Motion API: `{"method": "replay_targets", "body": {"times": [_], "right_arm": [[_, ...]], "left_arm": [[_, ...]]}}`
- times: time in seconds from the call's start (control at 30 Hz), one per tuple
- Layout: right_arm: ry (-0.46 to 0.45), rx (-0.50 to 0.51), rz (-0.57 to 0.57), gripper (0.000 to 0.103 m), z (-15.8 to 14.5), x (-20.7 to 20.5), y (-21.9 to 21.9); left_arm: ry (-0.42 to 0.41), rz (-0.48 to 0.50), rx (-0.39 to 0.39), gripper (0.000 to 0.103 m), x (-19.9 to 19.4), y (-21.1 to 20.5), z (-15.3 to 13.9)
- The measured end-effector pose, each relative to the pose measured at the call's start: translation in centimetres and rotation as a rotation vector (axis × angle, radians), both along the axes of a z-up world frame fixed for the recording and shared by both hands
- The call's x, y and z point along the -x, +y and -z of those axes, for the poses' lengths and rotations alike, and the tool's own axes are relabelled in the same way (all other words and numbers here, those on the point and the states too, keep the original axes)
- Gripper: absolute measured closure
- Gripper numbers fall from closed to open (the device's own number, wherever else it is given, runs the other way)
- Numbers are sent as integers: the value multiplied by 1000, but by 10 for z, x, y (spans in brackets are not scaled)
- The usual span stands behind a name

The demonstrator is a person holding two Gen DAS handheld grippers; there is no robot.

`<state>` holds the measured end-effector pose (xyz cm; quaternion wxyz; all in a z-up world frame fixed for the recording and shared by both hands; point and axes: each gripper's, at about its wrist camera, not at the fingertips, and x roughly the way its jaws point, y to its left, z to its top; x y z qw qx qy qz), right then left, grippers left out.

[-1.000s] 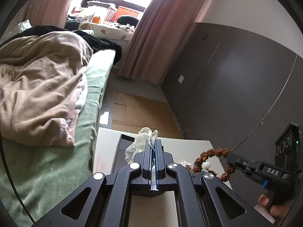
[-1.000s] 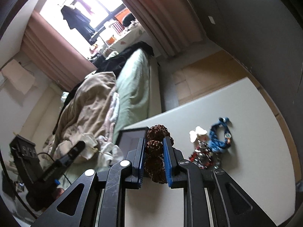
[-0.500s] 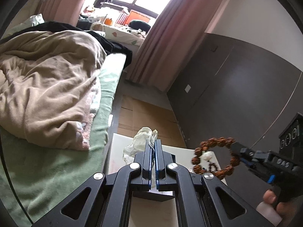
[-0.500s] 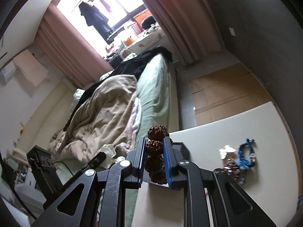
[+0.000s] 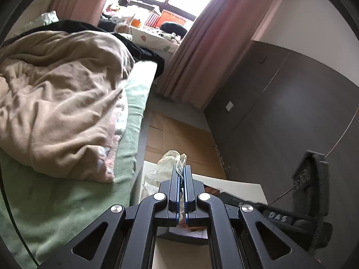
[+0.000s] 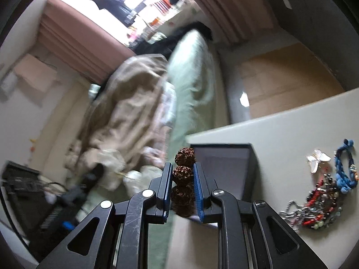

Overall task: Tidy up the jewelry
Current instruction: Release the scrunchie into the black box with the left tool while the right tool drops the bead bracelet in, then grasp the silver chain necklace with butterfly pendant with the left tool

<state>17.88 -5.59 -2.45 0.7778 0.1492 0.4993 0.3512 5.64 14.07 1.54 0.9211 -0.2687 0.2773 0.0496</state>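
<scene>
Carried over dark box: bead bracelet between opening right tool for release; left tool pinching cloth pouch cord.

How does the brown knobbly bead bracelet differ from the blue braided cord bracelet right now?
The brown knobbly bead bracelet sits between the fingers of the right hand-held gripper, whose jaws are opening, at the dark box; the blue braided cord bracelet lies untouched on the white table. One is rough beads, the other woven cord.
</scene>
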Motion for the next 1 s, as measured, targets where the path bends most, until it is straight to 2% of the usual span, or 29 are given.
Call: {"method": "replay_targets", "body": {"times": [0.17, 0.3, 0.47, 0.63, 0.77, 0.83, 0.87, 0.9, 0.97, 1.0], "right_arm": [[-33, 26, 29, 37, -2, -8, -21], [-27, -4, 108, 35, -13, -13, -56], [-12, 6, 206, 35, -15, -11, -99], [25, 18, 273, 35, -12, -10, -133], [38, 14, 300, 35, -8, -5, -152], [55, 8, 316, 35, -3, 0, -162], [64, 7, 322, 35, -1, 2, -166], [72, 5, 328, 35, 0, 3, -171], [76, 6, 337, 35, 1, 4, -178], [71, 8, 343, 35, -1, 4, -181]], "left_arm": [[7, 40, 21, 101, -13, -10, 5], [10, 81, 11, 101, -20, -27, 7], [32, 115, 0, 101, -30, -44, 14], [92, 141, 12, 101, -42, -56, 27], [176, 142, 36, 100, -55, -61, 40], [219, 144, 66, 92, -61, -60, 47], [239, 144, 86, 74, -63, -59, 50], [249, 139, 99, 49, -64, -59, 52], [226, 113, 107, 30, -59, -58, 49], [210, 104, 102, 29, -57, -58, 46]]}}
